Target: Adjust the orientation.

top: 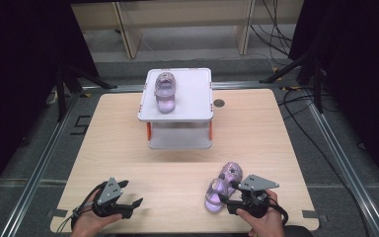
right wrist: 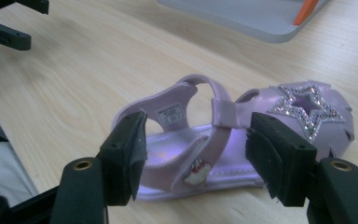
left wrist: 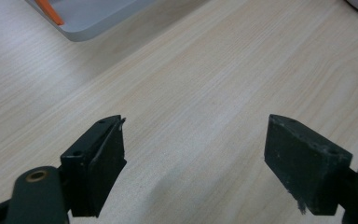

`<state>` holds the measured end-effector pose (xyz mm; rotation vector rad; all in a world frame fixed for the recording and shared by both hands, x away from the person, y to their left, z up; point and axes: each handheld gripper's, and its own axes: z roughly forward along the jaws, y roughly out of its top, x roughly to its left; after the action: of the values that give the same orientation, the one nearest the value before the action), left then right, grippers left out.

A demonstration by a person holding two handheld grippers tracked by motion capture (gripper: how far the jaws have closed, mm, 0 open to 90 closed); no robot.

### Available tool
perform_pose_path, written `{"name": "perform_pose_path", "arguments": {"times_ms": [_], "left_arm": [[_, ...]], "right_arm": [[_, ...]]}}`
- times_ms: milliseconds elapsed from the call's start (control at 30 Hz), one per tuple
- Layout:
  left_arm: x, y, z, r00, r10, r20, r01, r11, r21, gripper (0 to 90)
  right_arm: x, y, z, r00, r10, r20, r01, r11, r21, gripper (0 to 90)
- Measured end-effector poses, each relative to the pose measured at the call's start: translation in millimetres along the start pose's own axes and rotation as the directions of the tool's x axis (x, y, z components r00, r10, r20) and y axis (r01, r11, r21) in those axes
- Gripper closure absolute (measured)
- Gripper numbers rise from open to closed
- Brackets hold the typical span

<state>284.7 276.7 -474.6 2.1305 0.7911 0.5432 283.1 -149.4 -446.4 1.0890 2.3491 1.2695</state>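
Observation:
A purple child's sandal [top: 226,175] with a glittery star on its toe lies on the wooden table [top: 177,163] near the front right. My right gripper [top: 229,196] is open at the sandal's side. In the right gripper view its jaws stand on either side of the ankle strap [right wrist: 223,109], and the right gripper [right wrist: 196,149] is not closed on it. A matching sandal [top: 165,91] rests on the top of a white two-level shelf [top: 192,94]. At the front left my left gripper [top: 131,193] is open over bare wood, with nothing in the left gripper [left wrist: 196,149].
The shelf has orange posts [top: 149,131] and stands at the table's middle back; its corner [left wrist: 88,14] shows in the left gripper view. A dark round grommet [top: 219,103] sits to the shelf's right. Cables and black stands surround the table.

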Motion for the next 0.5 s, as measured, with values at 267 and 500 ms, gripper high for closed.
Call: {"name": "perform_pose_path", "arguments": {"times_ms": [267,500], "left_arm": [[-1.2,0.3,0.6,1.0000,-0.009,0.003,0.009,0.9999,-0.010,19.8],[-1.0,0.5,1.0,0.9999,-0.007,0.015,0.008,1.0000,-0.004,19.8]], "right_arm": [[5.0,0.1,8.1,0.9908,-0.110,0.078,0.105,0.992,0.063,38.0],[-1.1,0.2,4.0,0.9851,-0.134,0.107,0.126,0.989,0.079,37.9]]}}
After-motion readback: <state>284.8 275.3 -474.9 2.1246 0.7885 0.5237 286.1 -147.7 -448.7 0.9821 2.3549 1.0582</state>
